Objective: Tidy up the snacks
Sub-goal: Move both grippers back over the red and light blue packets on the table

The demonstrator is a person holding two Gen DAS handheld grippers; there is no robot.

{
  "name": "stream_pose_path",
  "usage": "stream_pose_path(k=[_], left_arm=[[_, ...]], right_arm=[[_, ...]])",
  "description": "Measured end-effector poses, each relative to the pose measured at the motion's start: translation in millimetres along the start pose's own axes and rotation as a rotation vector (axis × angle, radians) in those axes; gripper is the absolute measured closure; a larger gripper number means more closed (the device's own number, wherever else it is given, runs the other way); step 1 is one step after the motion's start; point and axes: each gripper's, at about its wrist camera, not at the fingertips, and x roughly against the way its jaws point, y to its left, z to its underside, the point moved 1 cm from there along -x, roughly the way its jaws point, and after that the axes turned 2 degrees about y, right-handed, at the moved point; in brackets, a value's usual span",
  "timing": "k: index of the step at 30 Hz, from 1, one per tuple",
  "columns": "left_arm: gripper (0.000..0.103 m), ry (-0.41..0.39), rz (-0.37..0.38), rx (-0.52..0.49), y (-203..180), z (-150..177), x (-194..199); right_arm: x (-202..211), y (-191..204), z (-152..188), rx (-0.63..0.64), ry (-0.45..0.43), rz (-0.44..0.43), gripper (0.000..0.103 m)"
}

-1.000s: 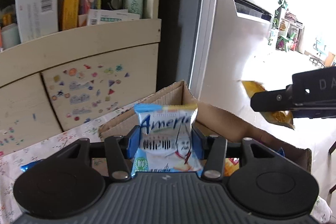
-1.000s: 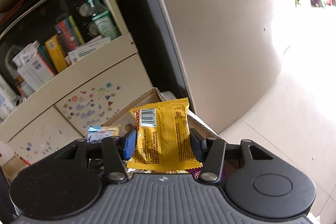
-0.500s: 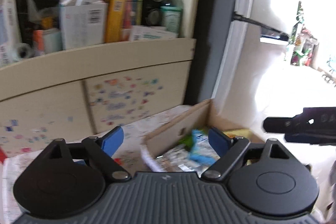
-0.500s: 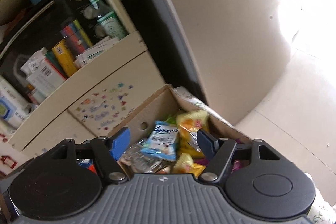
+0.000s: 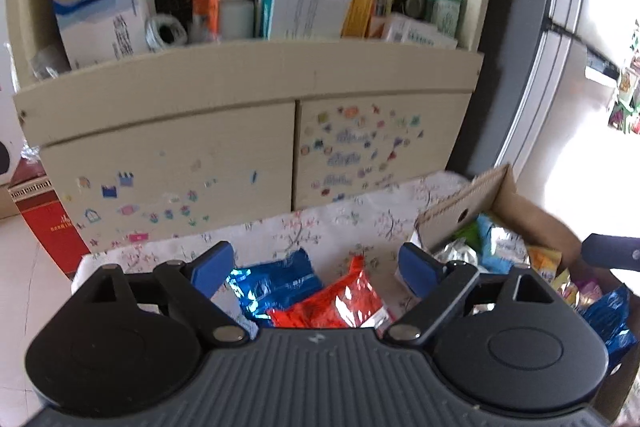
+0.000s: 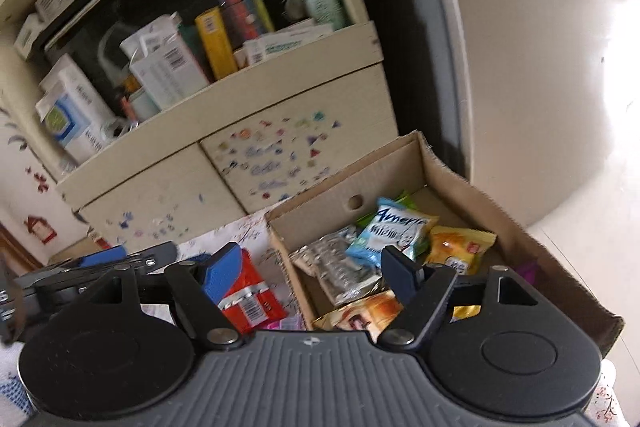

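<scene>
Both tools hang over a counter [image 5: 344, 223] spread with a floral cloth. The left hand-held gripper [image 5: 316, 269], its jaws opening with nothing gripped, is above a blue snack packet [image 5: 276, 283] and a red snack packet [image 5: 340, 303] lying on the cloth. The right hand-held gripper [image 6: 312, 275], jaws also opening and empty, is at the near edge of a cardboard box [image 6: 460, 183] on the counter, which holds a light-blue snack packet [image 6: 388, 231], an orange snack packet [image 6: 460, 247] and several others.
</scene>
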Motion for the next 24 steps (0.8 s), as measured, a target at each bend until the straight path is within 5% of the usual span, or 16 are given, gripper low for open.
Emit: stream_pose_path(k=[13, 17, 24], left_arm=[[0.014, 0.056, 0.021, -0.162, -31, 24, -59], [0.019, 0.124, -0.064, -0.206, -27, 37, -69], [0.024, 0.173, -0.037, -0.119, 4, 45, -49]], right_arm=[[-11, 19, 13, 0.056, 0.068, -0.027, 0.021], [-17, 23, 16, 0.061, 0.088, -0.03, 0.021], [-26, 35, 24, 0.09, 0.115, -0.037, 0.021]])
